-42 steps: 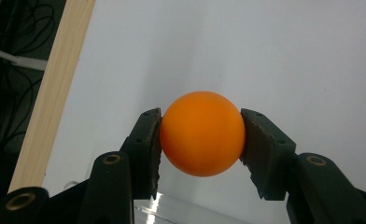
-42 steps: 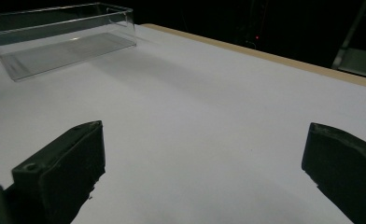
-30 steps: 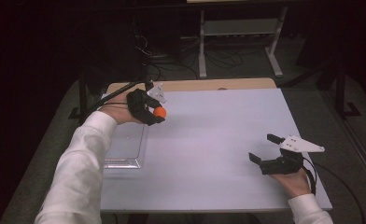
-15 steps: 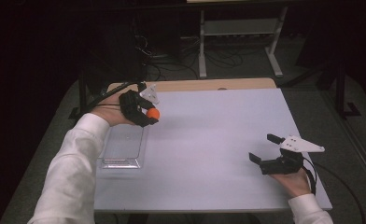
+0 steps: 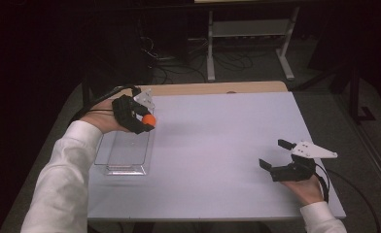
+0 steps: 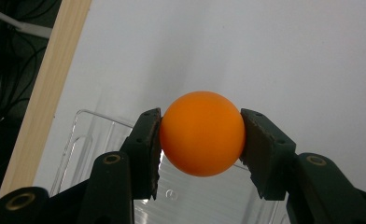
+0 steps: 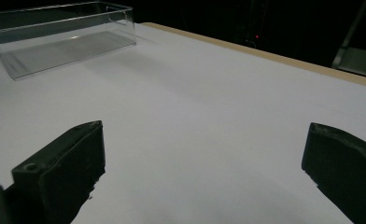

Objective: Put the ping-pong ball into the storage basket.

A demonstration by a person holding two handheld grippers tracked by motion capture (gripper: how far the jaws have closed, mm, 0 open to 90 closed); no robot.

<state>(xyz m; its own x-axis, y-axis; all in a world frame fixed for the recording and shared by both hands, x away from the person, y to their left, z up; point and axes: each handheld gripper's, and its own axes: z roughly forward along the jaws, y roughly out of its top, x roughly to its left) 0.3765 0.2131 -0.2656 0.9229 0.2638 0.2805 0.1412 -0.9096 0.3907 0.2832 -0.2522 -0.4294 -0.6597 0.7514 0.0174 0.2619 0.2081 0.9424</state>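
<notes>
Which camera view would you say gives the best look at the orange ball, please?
The left gripper view: the orange ball looms close, pinched between the left tongs. The high view shows it as a small orange dot above the clear tray.

One orange ball [image 6: 202,133]; one clear tray [image 5: 125,154]; two grippers (left [image 5: 142,124], right [image 5: 277,158]); one table [image 5: 217,145].
</notes>
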